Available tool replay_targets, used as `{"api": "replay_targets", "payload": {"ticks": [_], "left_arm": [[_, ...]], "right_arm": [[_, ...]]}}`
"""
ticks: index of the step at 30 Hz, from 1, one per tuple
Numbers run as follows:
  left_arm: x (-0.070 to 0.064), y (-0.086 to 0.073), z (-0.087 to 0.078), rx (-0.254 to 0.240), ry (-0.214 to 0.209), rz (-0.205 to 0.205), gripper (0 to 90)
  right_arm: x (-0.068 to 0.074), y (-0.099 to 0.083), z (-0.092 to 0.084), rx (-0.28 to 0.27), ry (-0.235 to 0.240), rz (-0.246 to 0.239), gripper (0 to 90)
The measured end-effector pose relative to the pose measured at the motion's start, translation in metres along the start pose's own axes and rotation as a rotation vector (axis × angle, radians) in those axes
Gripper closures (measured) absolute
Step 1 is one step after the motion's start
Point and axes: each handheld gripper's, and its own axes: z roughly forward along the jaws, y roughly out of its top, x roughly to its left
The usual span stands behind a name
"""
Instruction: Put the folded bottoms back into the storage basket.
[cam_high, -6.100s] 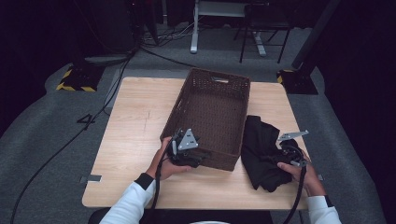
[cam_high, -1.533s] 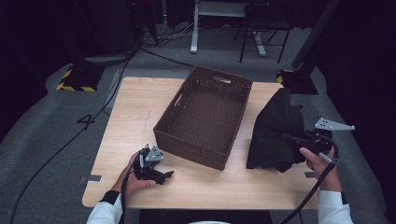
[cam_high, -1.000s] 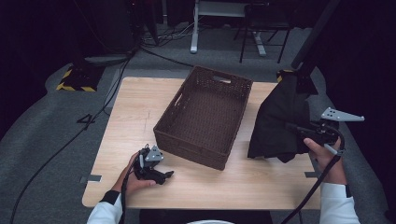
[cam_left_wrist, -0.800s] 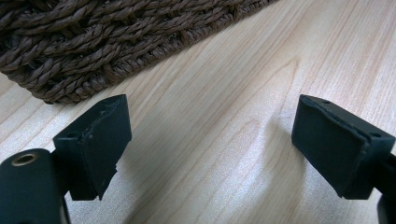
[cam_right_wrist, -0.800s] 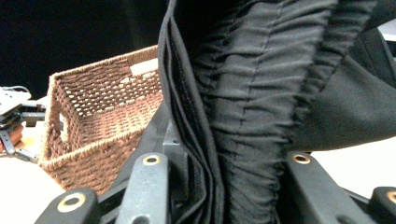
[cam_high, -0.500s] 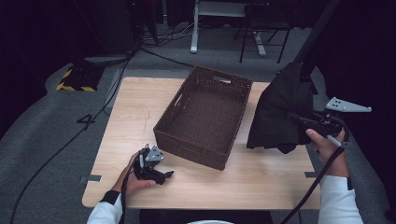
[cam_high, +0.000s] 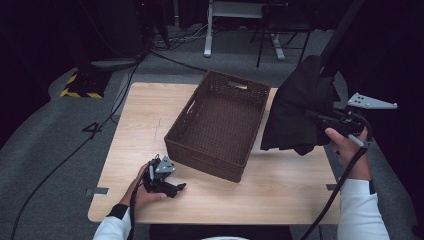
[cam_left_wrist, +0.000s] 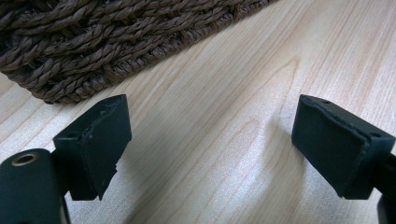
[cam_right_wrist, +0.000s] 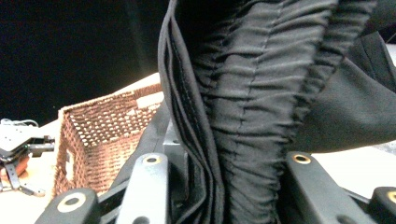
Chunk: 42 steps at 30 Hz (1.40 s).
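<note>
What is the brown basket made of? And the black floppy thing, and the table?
The basket looks woven from twisted brown cord or paper rope, matte; the left gripper view shows the twisted strands. The black floppy thing seems to be soft, thin fabric: it hangs in folds and gathers. The table looks like pale wood or wood-look laminate, with smooth grain lines.

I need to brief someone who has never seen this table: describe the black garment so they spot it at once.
Start at the wooden table and find the brown woven basket in its middle. Just right of it, the black garment hangs in the air from the right hand-held gripper. It is the one soft, dark, draped thing, lifted off the wood.
</note>
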Motion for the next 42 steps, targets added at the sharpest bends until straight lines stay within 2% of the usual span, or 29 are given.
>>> {"api": "replay_targets", "payload": {"ticks": [11, 22, 31, 42], "left_arm": [[0.000, 0.000, 0.000, 0.000, 0.000, 0.000, 12.4], [0.000, 0.000, 0.000, 0.000, 0.000, -0.002, 12.5], [0.000, 0.000, 0.000, 0.001, -0.001, -0.001, 12.4], [0.000, 0.000, 0.000, 0.000, -0.001, 0.000, 12.5]], "right_arm": [[0.015, 0.027, 0.018, -0.012, 0.030, -0.030, 65.9], [0.028, 0.046, 0.042, -0.024, 0.078, -0.032, 65.9], [0.040, 0.052, 0.067, -0.007, 0.108, -0.040, 65.9], [0.045, 0.053, 0.100, 0.021, 0.128, -0.021, 65.9]]}}
